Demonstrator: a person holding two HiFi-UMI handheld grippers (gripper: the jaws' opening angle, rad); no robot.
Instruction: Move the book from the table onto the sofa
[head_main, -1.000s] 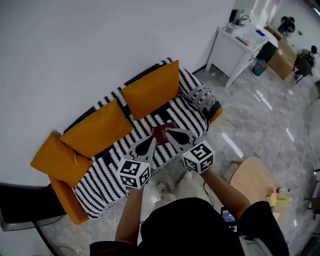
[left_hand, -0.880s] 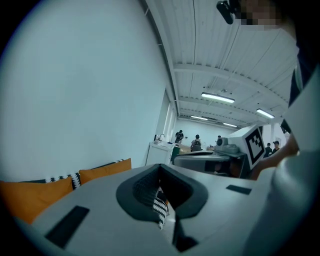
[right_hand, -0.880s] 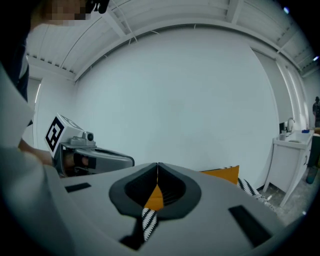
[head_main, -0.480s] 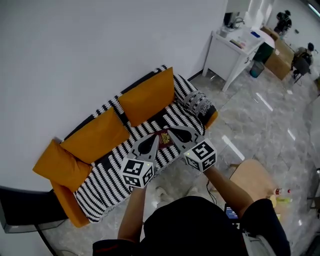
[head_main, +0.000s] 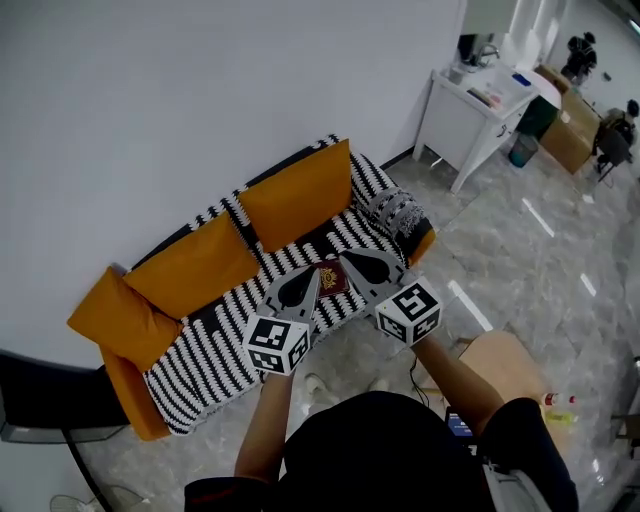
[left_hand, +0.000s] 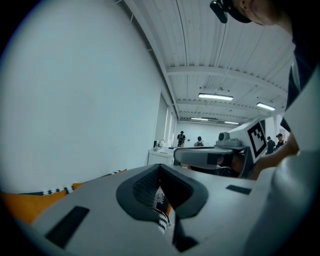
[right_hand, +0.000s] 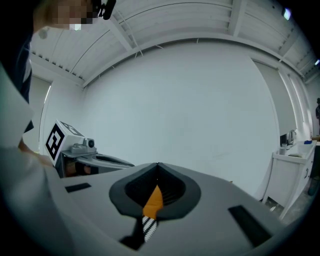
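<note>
Plainly, the biggest thing in view is the white wall (head_main: 150, 100), with a pale marbled floor (head_main: 520, 250) running along below it. Against the wall stands the sofa (head_main: 215, 350), under a black-and-white striped cover. Three orange cushions lean on its back: one at the right (head_main: 295, 190), one in the middle (head_main: 190, 262) and one at the left end (head_main: 115, 318). A patterned pillow (head_main: 400, 212) sits at the sofa's right end. Farther off at the upper right is a white table (head_main: 470, 95), and near the person's right arm is a round wooden seat (head_main: 500, 365).

The person holds both tools out over the sofa's front edge, side by side and pointing at the seat. The left gripper (head_main: 314, 272) has its jaws pressed together with nothing between them, as its own view confirms (left_hand: 160, 166). The right gripper (head_main: 344, 255) is likewise closed and empty (right_hand: 157, 177); through its jaw notch only orange cushion and striped cover show.

The book (head_main: 331, 277), dark red with a gold mark on its cover, lies flat on the striped seat, showing between the two gripper tips and held by neither.
</note>
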